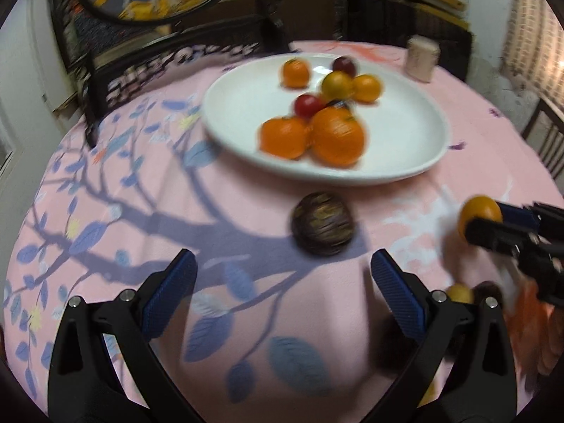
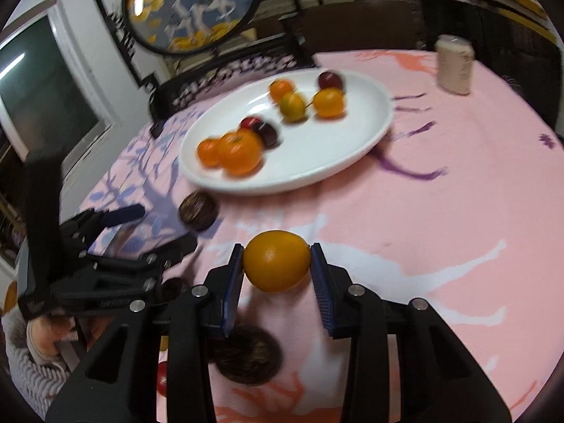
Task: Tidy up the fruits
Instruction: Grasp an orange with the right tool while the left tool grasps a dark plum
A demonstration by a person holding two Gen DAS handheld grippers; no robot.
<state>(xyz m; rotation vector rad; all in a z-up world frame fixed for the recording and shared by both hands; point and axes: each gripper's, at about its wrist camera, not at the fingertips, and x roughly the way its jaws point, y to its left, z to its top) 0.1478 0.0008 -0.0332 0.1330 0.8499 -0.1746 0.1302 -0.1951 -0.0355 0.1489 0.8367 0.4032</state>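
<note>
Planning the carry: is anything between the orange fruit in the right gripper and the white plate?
Nothing visible blocks it. Bare pink tablecloth lies between the round orange fruit and the white oval plate; the dark brown ball-shaped fruit sits off to the left.

Your left tool (image 1: pixel 282 282) and right tool (image 2: pixel 276 268) are matte black plastic frames with ribbed blue pads and silver screws; your sleeve (image 2: pixel 31 370) is grey ribbed knit.
</note>
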